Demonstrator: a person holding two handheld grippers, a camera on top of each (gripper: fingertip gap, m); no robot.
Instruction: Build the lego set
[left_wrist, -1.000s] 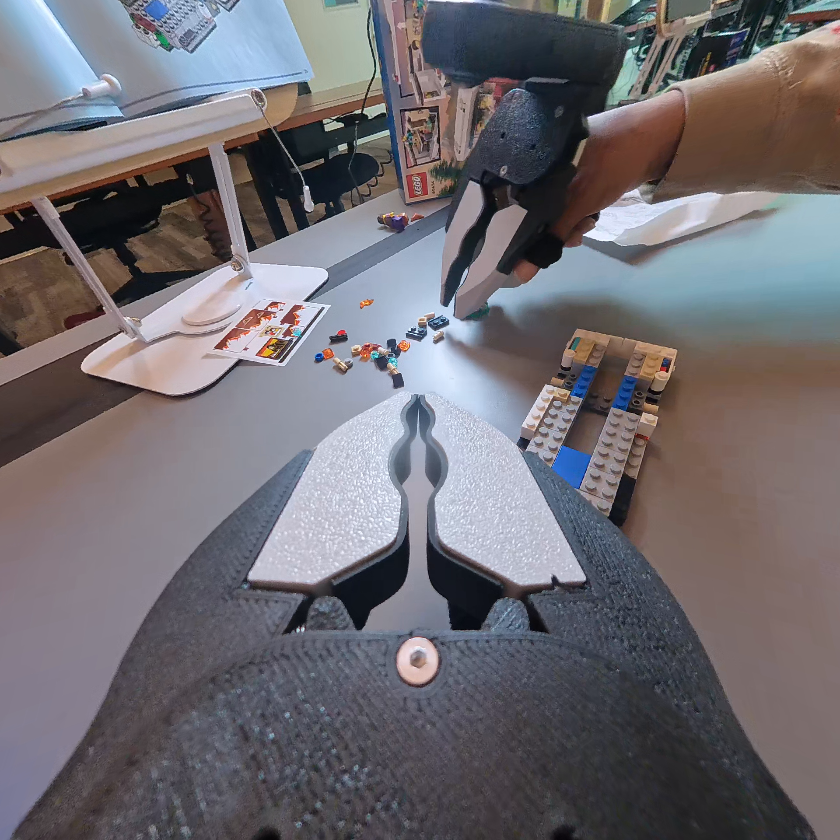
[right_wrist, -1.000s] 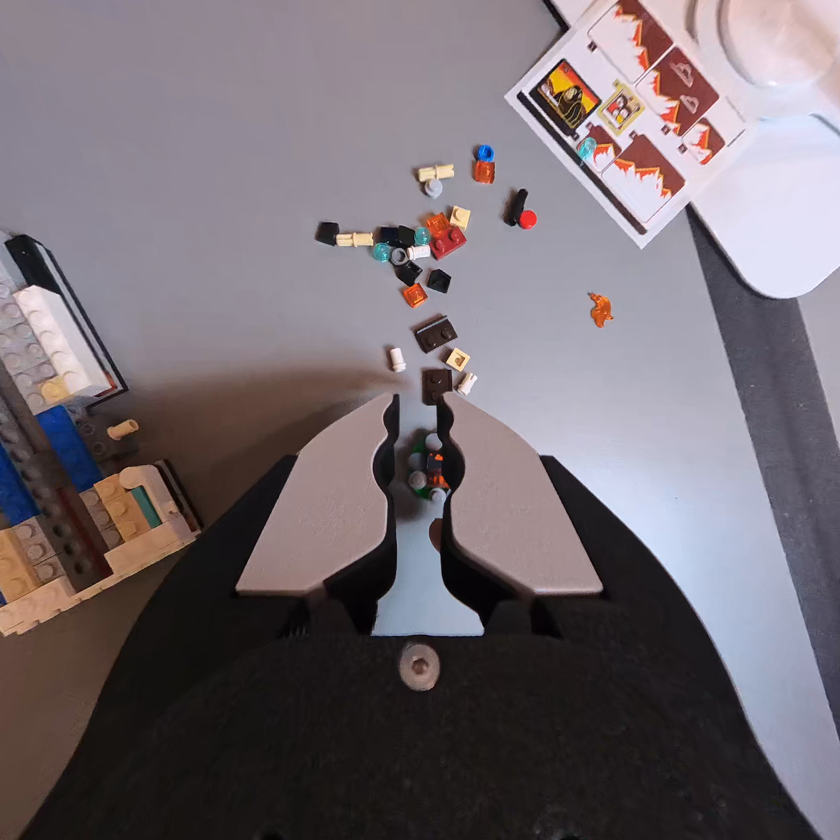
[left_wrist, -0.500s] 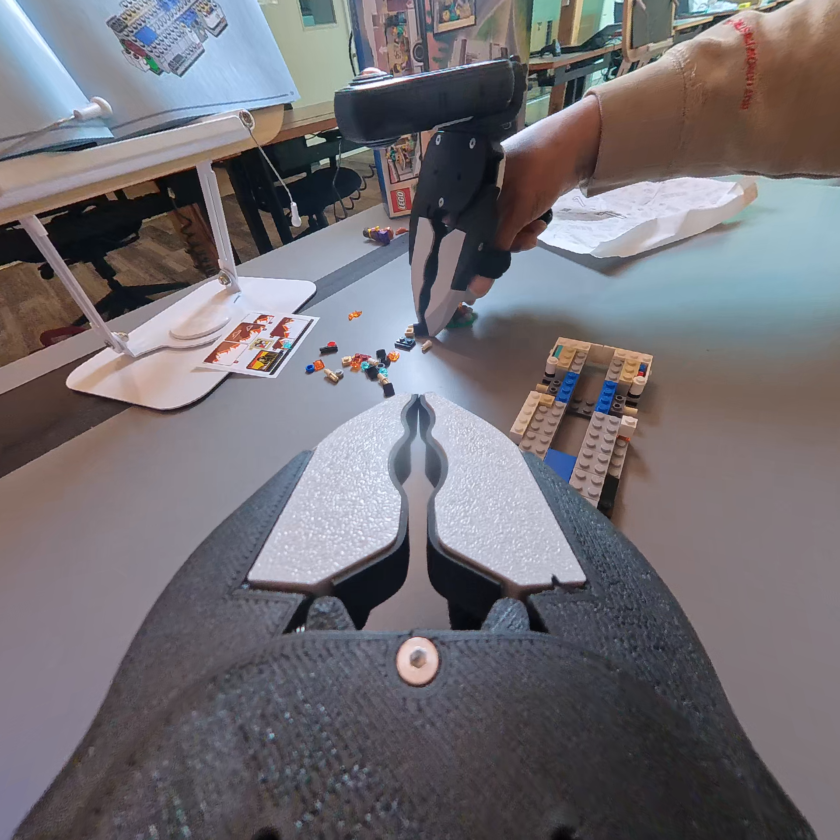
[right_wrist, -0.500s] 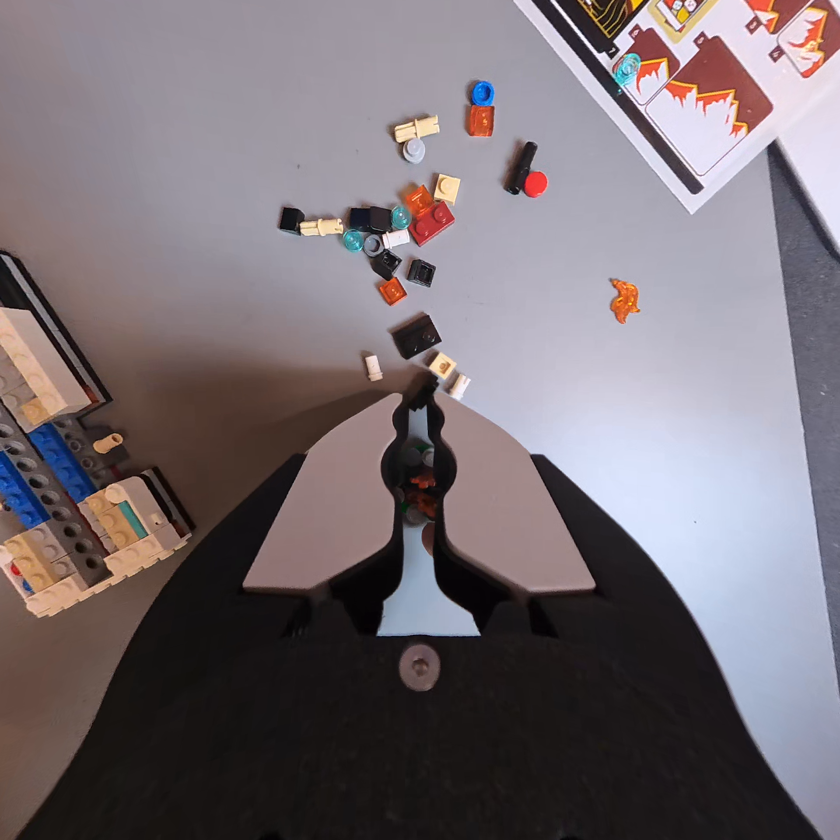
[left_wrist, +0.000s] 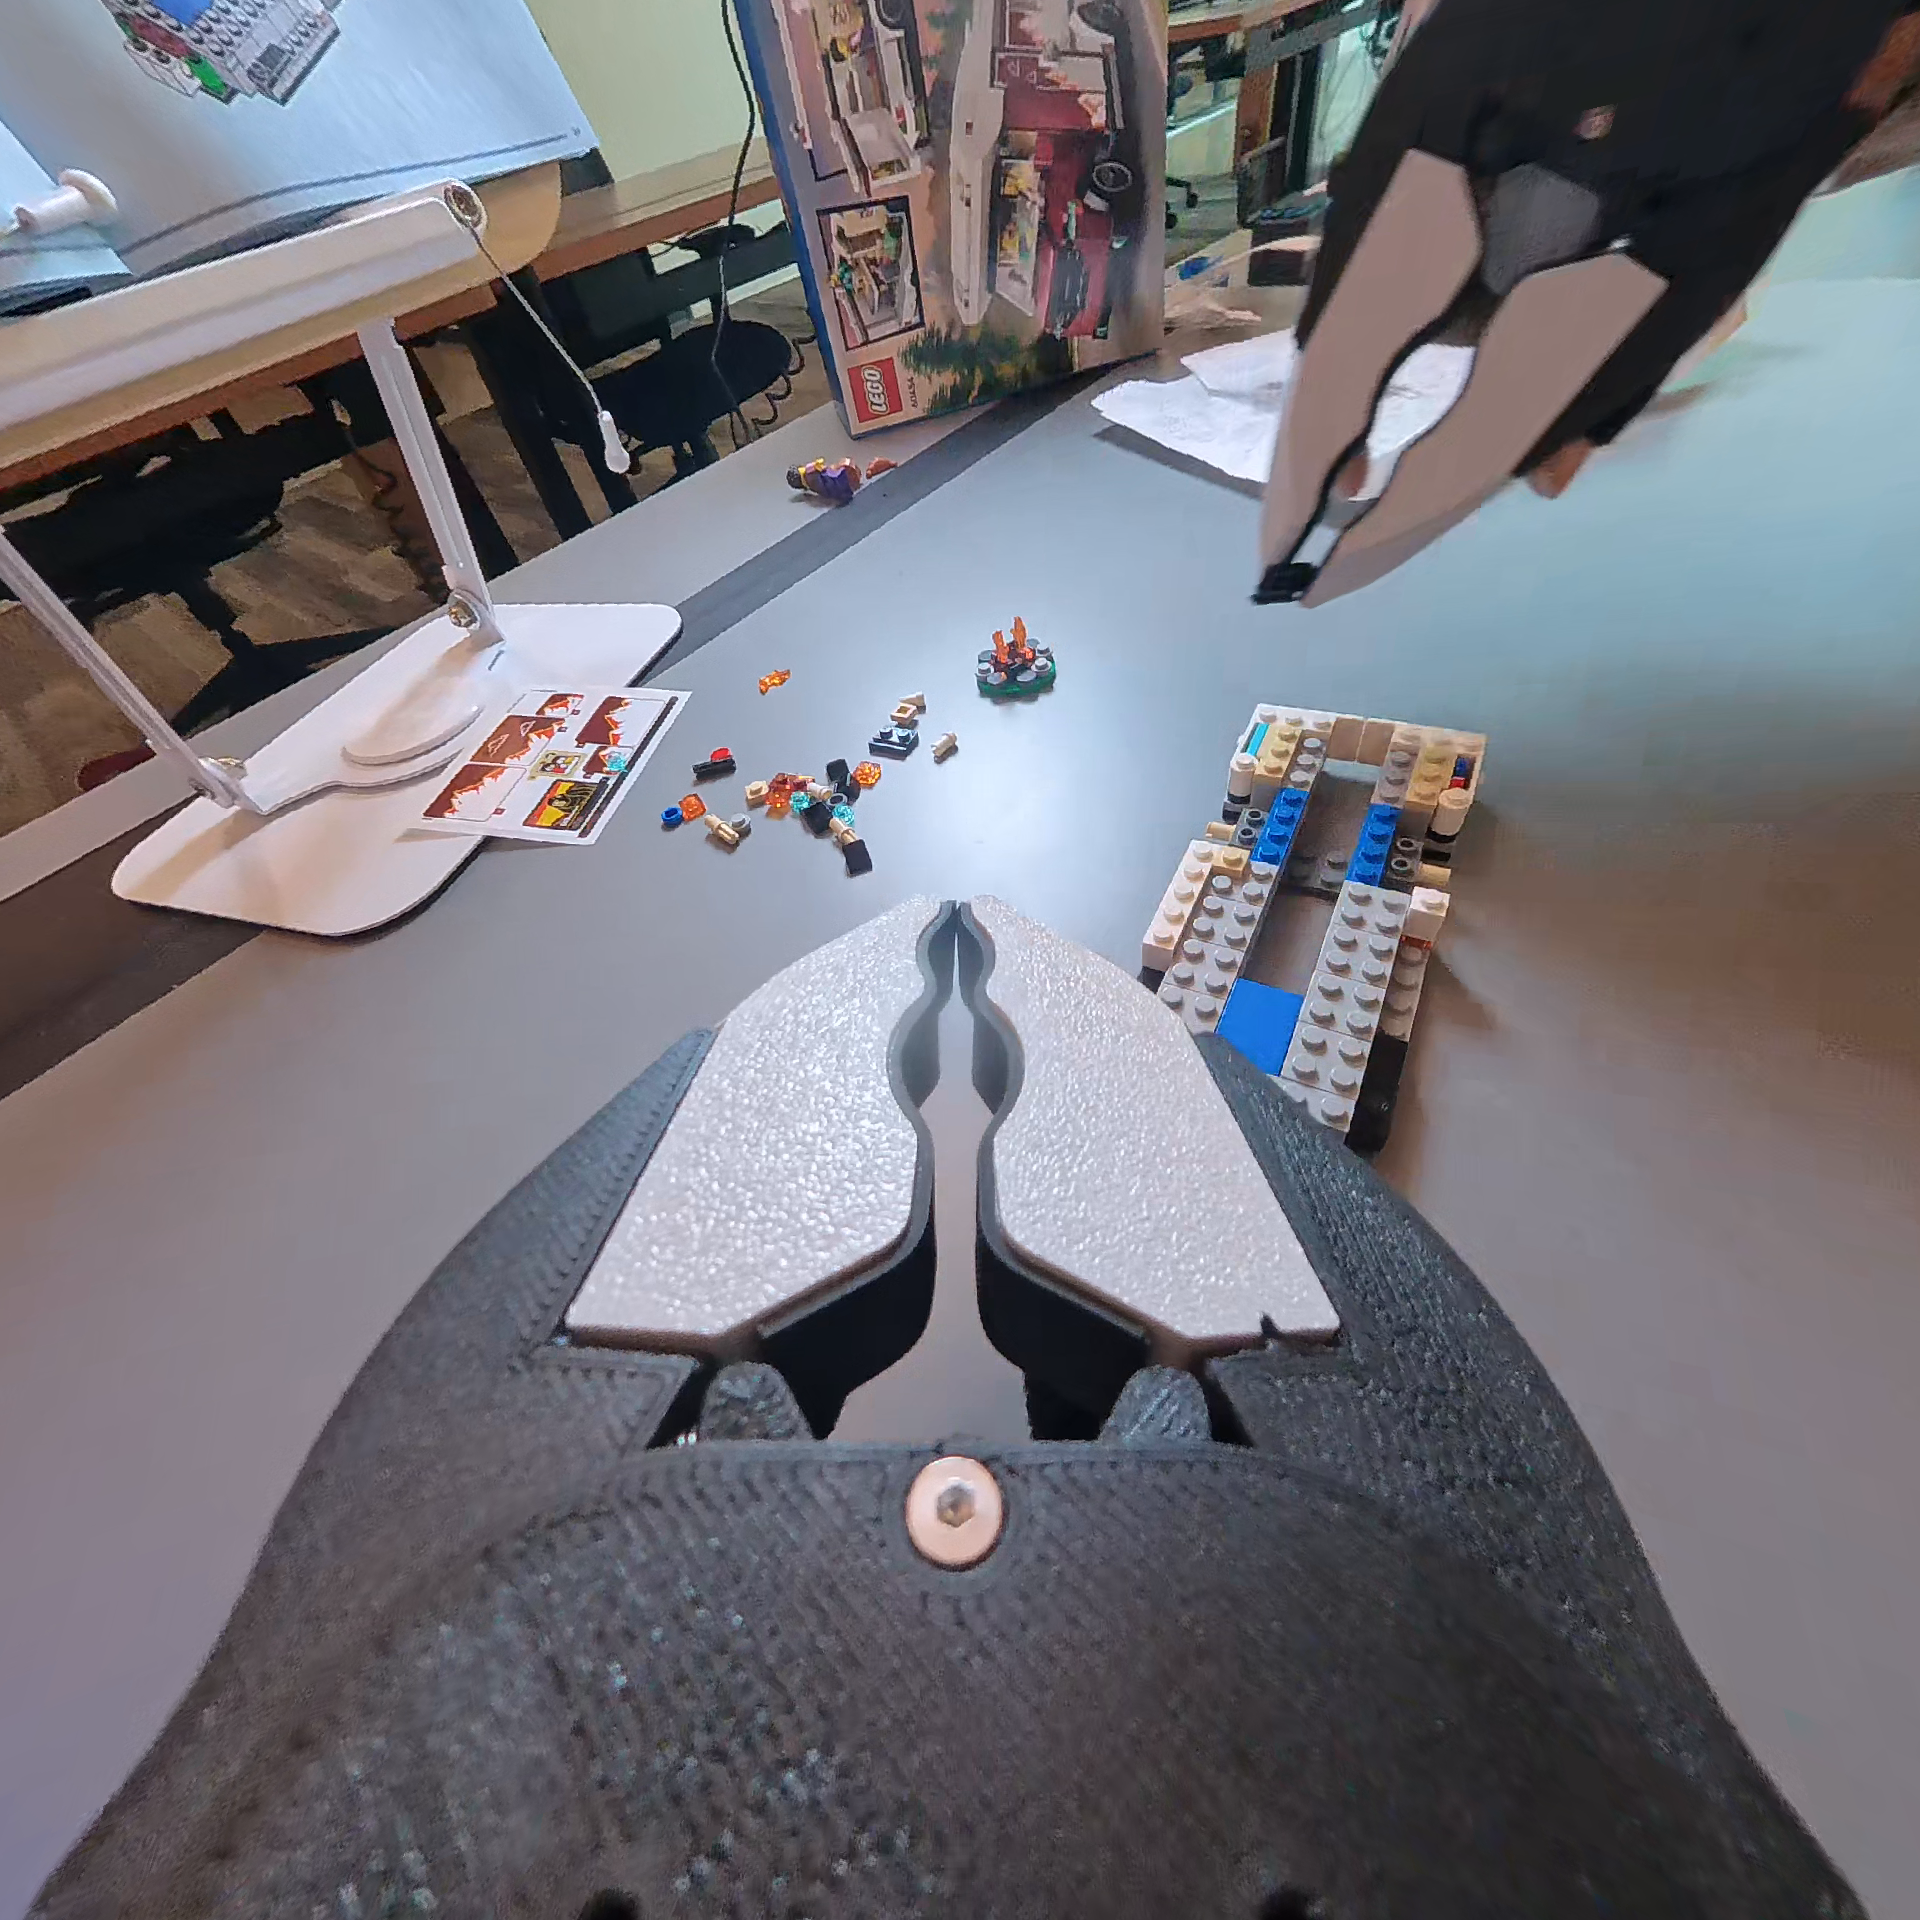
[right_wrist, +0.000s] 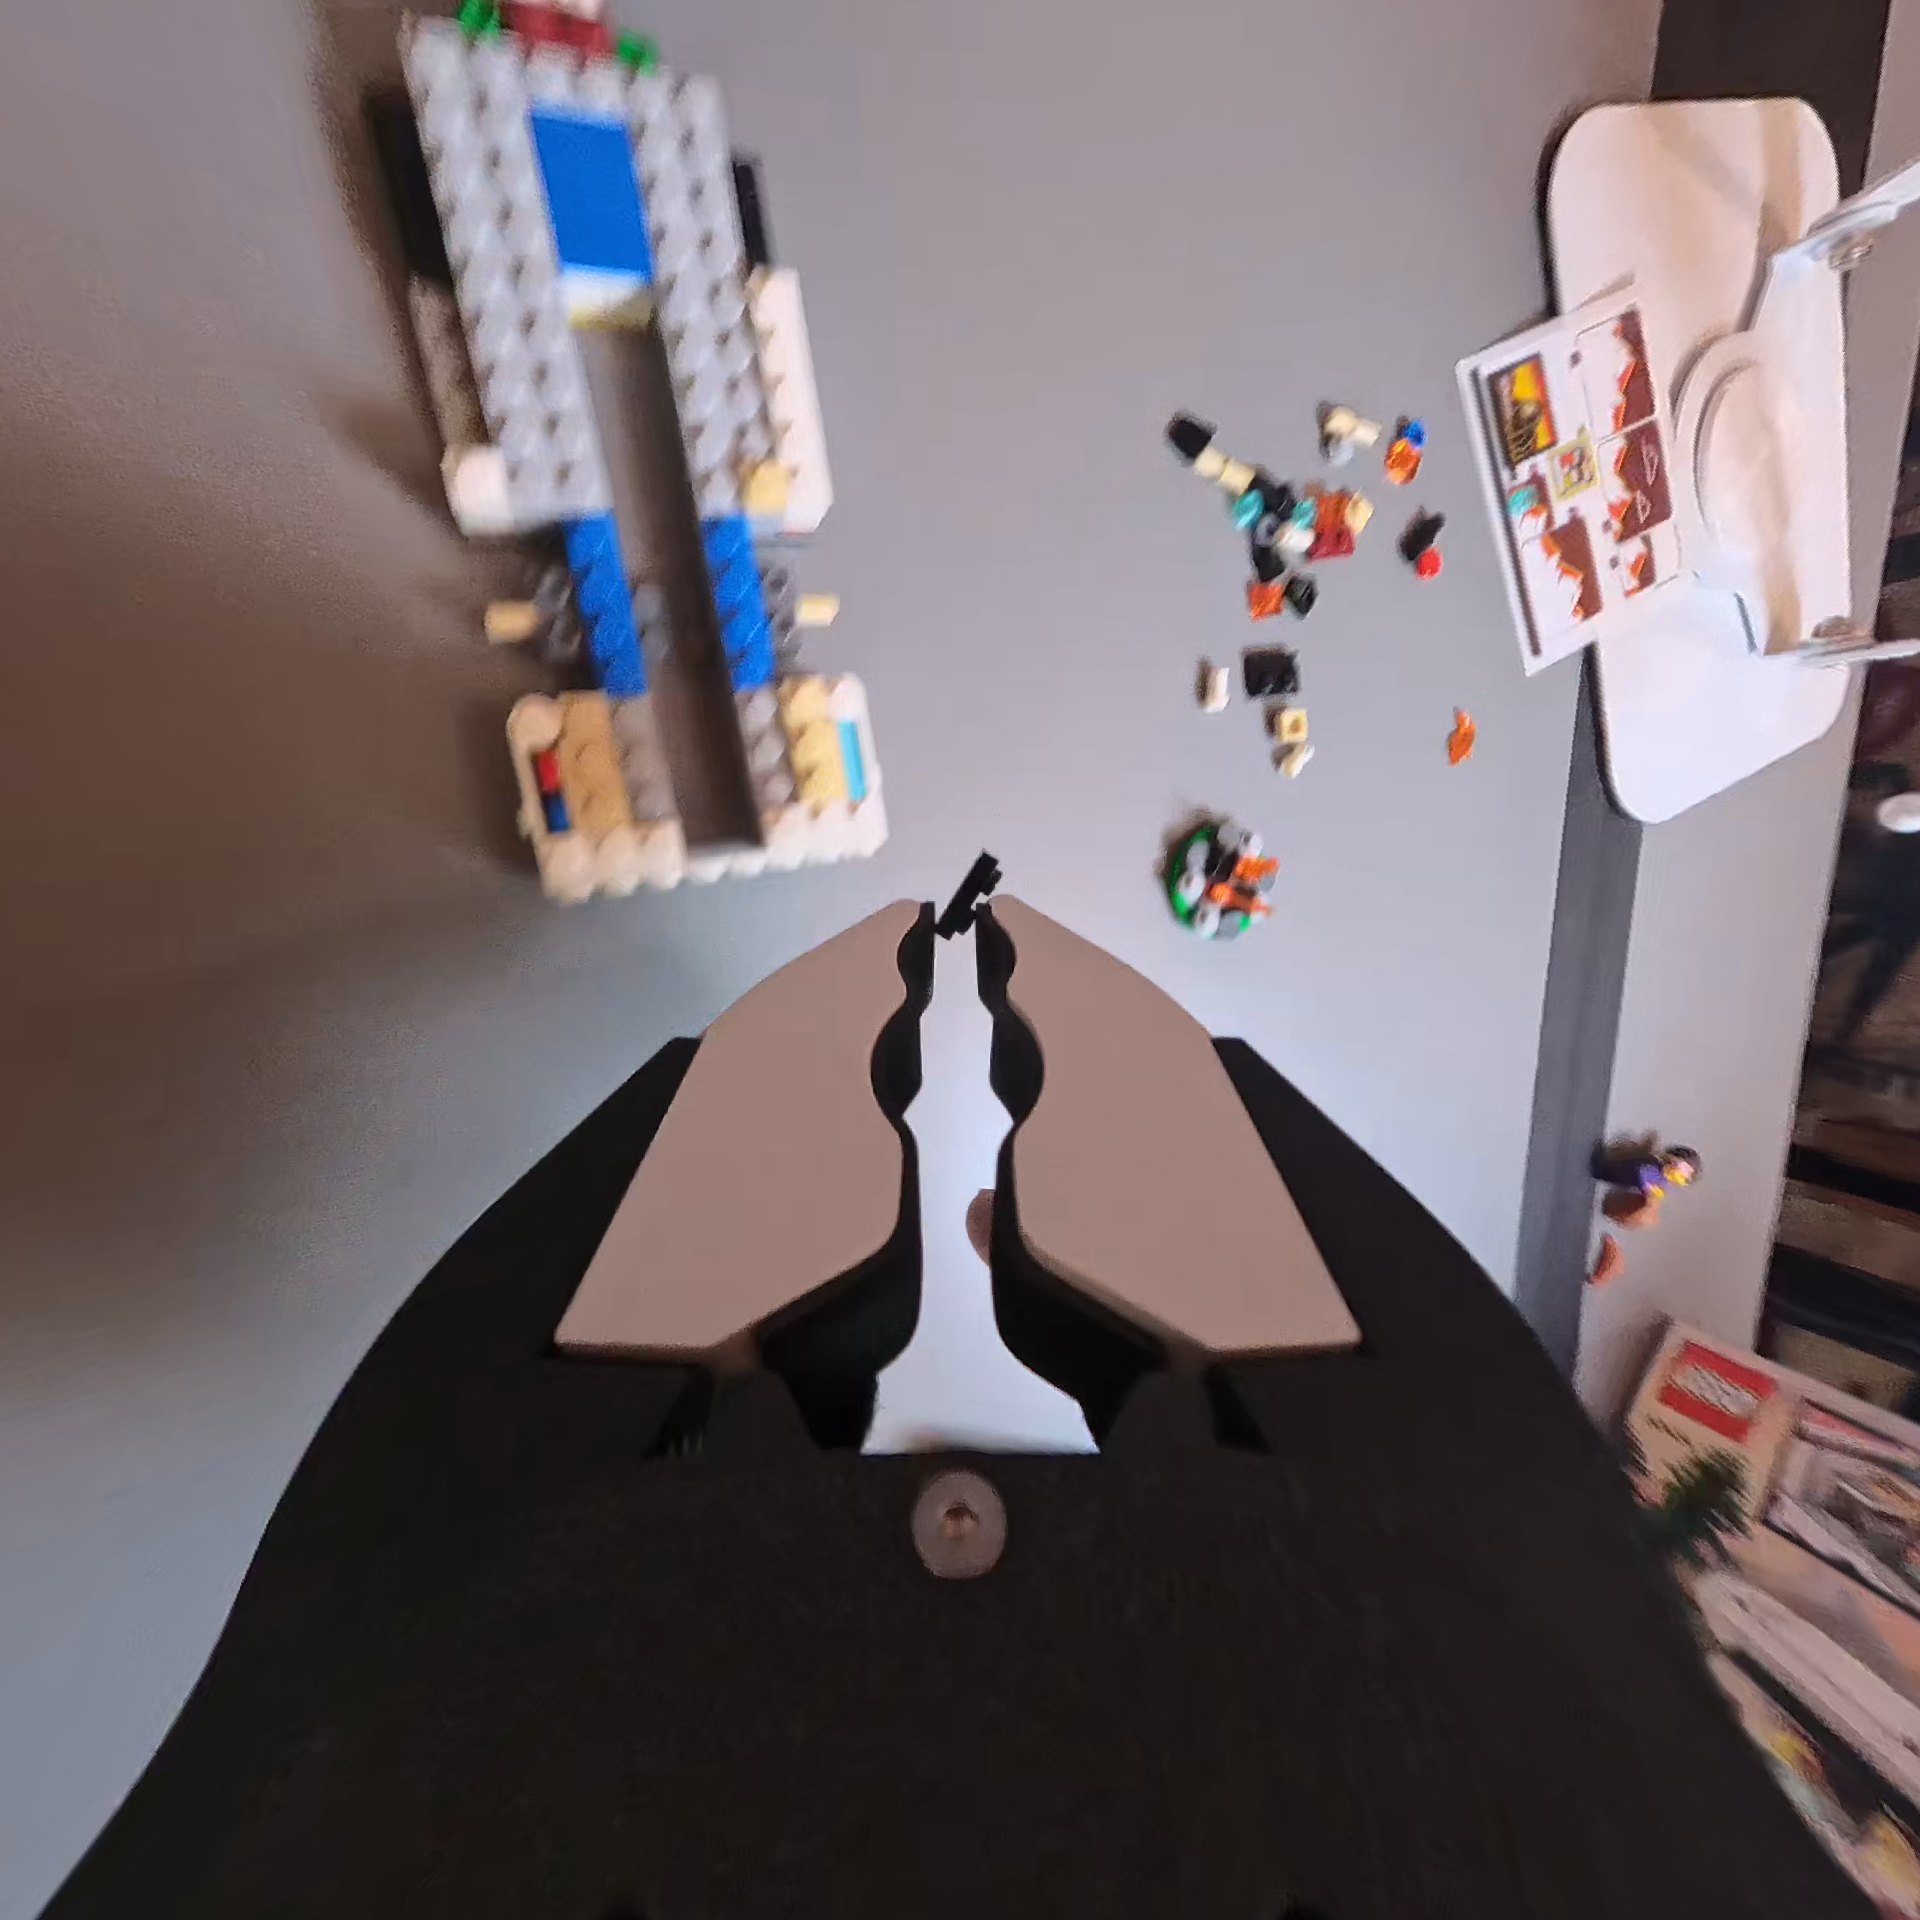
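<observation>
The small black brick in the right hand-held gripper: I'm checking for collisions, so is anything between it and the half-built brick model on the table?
Nothing visible. The right hand-held gripper holds the small black brick in the air, and only bare grey table lies between it and the brick model. The loose pieces sit off to one side.

The grey table (left_wrist: 312, 1195) is bare ahead of the left gripper (left_wrist: 957, 914) up to the scattered small pieces (left_wrist: 800, 790). Right of that lane the brick build (left_wrist: 1320, 904) blocks the way. Toward the table's left edge, the white stand base (left_wrist: 343, 831) and sticker sheet (left_wrist: 551, 764) fill the room; the set box (left_wrist: 977, 197) closes the far edge.
</observation>
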